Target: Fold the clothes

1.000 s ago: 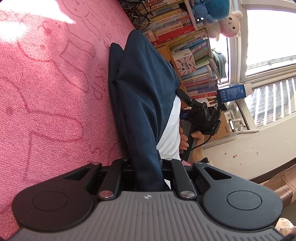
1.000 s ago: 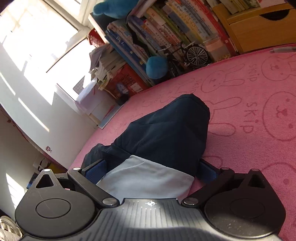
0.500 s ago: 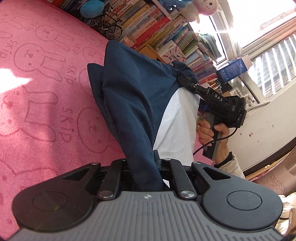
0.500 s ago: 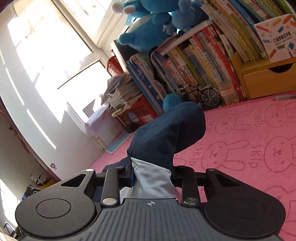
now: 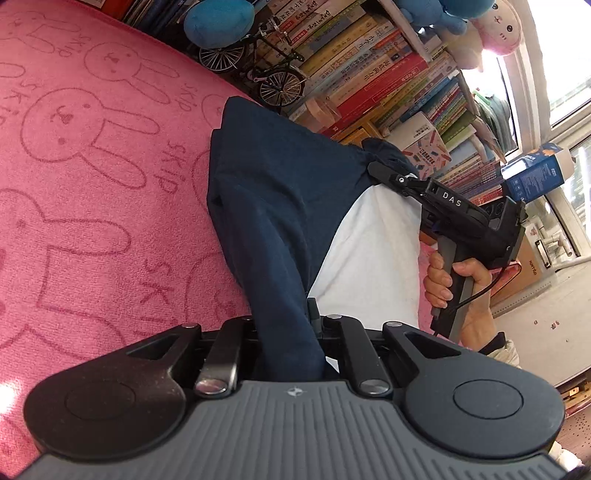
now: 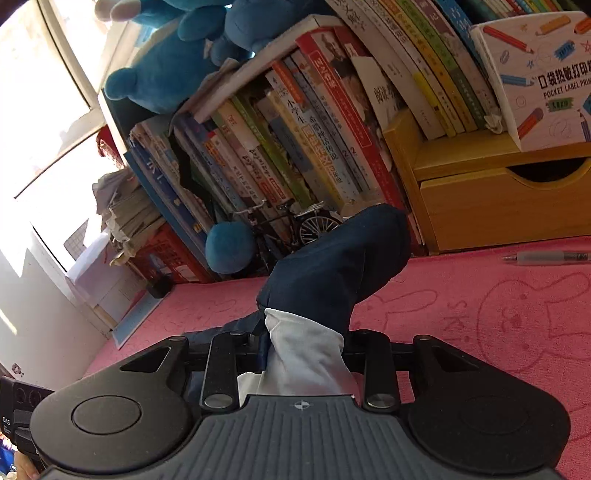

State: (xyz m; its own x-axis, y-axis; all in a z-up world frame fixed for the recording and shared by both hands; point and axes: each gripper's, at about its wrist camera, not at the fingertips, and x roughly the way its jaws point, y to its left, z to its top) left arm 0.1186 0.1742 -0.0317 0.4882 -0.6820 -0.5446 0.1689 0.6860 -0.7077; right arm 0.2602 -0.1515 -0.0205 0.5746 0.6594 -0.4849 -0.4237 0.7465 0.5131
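Left wrist view: left gripper (image 5: 291, 332) clamped on a bunched navy edge of the garment (image 5: 280, 192), fabric pinched tight between the closed fingers. Garment navy outside, white lining (image 5: 369, 266) showing on the right. Cloth lifted, stretched from left gripper up to right gripper (image 5: 380, 171); far end draped down toward the pink mat (image 5: 92, 221). Right gripper closed on the opposite navy edge, "DAS" lettering on its body, handle held in a hand (image 5: 454, 284), black cable trailing below. Mat printed with rabbit outlines and "SKIP". At the mat's far edge: model bicycle (image 5: 258, 66), blue plush (image 5: 218, 22), row of books (image 5: 369, 74). Blue box (image 5: 535, 173) near the window at right

Right wrist view: right gripper (image 6: 303, 354) shut on the garment (image 6: 332, 269), white lining (image 6: 306, 358) gathered between the fingers and navy cloth rising ahead in a raised fold. Lower part of garment trailing left, whether touching the mat (image 6: 480, 314) cannot be told. Far edge of mat: model bicycle (image 6: 291, 225), blue plush ball (image 6: 231, 247), leaning books (image 6: 295, 147), wooden drawer box (image 6: 498, 195). Pen (image 6: 550, 256) lying on the mat near the drawer box, well apart from the garment. Larger blue plush (image 6: 166, 70) on top of the books. Part of the left gripper's body (image 6: 18, 417) at lower left corner
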